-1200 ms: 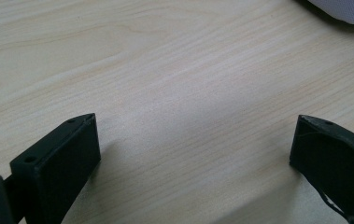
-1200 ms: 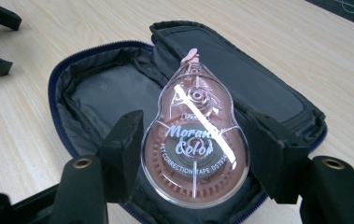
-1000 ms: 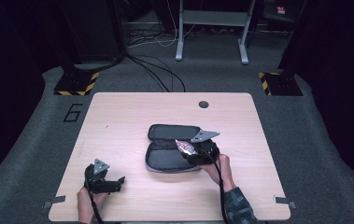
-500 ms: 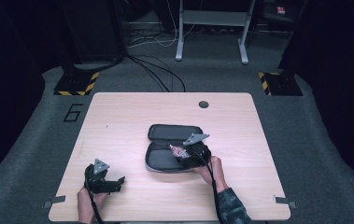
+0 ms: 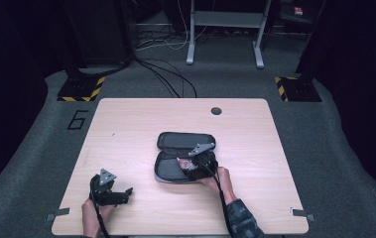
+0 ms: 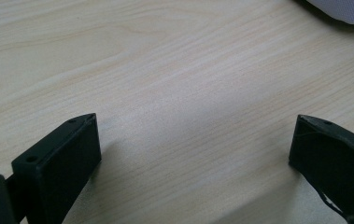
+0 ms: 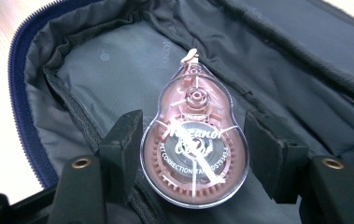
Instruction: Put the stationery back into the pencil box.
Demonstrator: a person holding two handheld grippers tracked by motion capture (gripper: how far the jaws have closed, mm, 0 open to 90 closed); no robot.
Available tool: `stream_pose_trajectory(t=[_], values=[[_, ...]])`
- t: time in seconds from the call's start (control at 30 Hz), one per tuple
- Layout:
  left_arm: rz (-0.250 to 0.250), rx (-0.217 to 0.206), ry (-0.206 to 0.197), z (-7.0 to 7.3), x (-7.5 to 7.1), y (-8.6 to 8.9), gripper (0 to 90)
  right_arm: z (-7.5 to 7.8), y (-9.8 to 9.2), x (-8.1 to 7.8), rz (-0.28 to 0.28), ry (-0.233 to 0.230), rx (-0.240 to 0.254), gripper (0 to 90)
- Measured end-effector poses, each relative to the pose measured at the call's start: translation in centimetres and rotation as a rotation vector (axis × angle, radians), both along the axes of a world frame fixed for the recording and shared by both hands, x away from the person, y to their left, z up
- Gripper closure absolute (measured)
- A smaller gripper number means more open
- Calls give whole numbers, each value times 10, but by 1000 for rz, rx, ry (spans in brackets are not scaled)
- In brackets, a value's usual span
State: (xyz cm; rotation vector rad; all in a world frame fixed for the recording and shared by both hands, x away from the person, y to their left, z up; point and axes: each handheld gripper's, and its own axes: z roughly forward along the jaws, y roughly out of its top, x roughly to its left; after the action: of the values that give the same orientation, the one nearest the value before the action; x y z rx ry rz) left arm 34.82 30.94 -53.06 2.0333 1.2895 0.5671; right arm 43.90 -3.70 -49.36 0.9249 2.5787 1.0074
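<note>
A dark zip case (image 5: pixel 180 141) lies open in the middle of the wooden table (image 5: pixel 126 129). My right gripper (image 5: pixel 189 166) hangs low over its near half, shut on a clear pink correction tape dispenser (image 5: pixel 181 162). In the right gripper view both pads press the sides of the dispenser (image 7: pixel 194 144), and its tip points into the grey lining of the case (image 7: pixel 114 60); the right gripper (image 7: pixel 193 119) is just above the fabric. My left gripper (image 5: pixel 125 193) rests near the table's front left, open with nothing between its fingers. The left gripper (image 6: pixel 193 140) lies on bare wood.
A round cable hole (image 5: pixel 216 110) sits at the table's far edge. Beyond the table are floor cables (image 5: pixel 170 79), a metal stand (image 5: pixel 225 29) and two yellow-black striped bases (image 5: pixel 81 89). A pale grey edge (image 6: pixel 347 7) shows at the top right of the left gripper view.
My right gripper has moved left and down over the open case with the correction tape still held. The left gripper has stayed put.
</note>
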Motion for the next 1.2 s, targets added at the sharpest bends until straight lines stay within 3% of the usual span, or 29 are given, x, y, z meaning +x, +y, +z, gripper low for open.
stream_pose_trajectory(t=[0.07,0.27,0.4,0.6,0.67,0.83,1.2], values=[[3,-5,-12,-1,0,0,23,-2,2,0,-22,5,1,388],[2,-6,-12,-1,0,0,24,-7,3,5,-18,48,-10,369],[1,-6,-10,-1,0,0,24,-4,4,5,-23,52,-6,205],[2,-5,-12,-1,0,0,24,7,-1,-2,-31,54,22,122],[0,-6,-10,-1,0,0,24,10,-5,-3,-23,36,21,107],[0,-6,-10,-1,0,0,24,23,-26,-16,-59,7,60,46],[0,-6,-10,-1,0,0,25,39,-74,-45,-146,-53,69,43]])
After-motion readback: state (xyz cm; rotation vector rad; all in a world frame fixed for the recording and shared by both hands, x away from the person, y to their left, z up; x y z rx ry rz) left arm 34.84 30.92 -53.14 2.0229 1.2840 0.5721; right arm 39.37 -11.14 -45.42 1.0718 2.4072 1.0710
